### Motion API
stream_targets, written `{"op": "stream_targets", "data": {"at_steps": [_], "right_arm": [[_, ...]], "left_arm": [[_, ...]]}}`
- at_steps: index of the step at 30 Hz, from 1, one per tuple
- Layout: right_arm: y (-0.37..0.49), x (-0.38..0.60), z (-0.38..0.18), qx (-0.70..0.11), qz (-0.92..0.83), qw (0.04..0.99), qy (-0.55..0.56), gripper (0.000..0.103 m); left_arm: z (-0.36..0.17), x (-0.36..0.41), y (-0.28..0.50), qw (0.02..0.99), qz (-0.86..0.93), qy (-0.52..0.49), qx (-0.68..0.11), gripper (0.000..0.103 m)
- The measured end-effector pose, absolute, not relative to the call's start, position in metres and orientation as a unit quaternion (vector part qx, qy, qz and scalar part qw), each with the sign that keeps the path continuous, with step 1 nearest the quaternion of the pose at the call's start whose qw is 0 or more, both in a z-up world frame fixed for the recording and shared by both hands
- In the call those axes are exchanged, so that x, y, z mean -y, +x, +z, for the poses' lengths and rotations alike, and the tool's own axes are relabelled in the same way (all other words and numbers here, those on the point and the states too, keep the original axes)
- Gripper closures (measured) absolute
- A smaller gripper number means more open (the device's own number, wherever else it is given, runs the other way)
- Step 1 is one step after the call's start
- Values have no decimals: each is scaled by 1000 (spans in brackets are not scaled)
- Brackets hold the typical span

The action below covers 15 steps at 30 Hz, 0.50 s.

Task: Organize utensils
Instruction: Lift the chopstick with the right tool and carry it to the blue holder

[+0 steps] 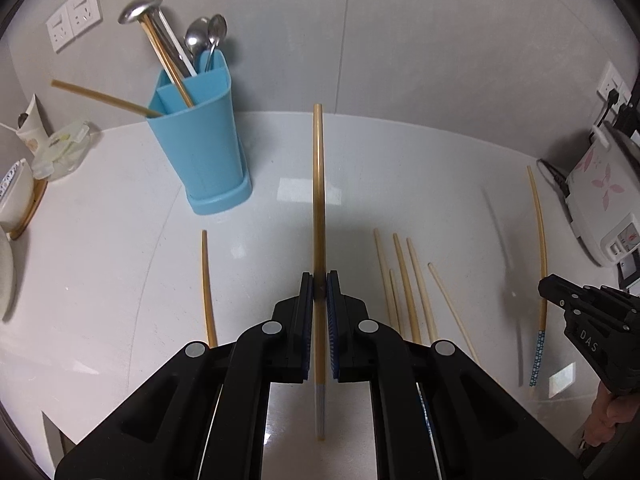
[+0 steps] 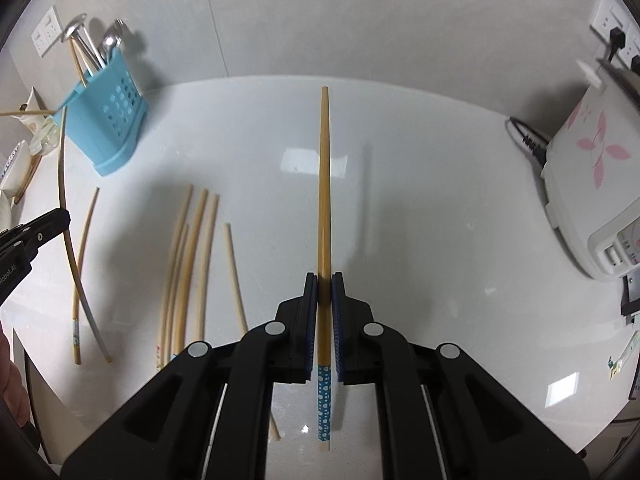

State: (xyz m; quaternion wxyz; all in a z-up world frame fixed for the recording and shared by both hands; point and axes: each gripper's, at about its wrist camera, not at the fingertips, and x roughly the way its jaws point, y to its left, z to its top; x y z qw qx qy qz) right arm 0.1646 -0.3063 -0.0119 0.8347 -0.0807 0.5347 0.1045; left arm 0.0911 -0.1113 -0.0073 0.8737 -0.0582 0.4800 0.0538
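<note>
Both my jaws pinching one chopstick each, lengthwise for a tip-first drop into blue holder (image 1: 200, 136): left gripper (image 1: 319, 288), right gripper (image 2: 324, 286)

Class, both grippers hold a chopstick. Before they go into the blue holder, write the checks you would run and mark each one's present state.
1. Left gripper shut on grey-banded chopstick: ok.
2. Right gripper shut on blue-dotted chopstick: ok.
3. Blue holder upright: ok.
4. Room in the holder's front compartment: cannot tell.
5. Loose chopsticks on the counter all put away: not ok.
</note>
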Motion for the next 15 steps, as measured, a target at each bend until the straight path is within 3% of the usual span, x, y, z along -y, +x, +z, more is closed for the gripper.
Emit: {"op": "stream_targets", "data": {"at_steps": [15], "right_arm": [[168,294,45,-466,117,874,-80,96]], "left_arm": [[49,96,90,898,57,-68,-430,97]]}}
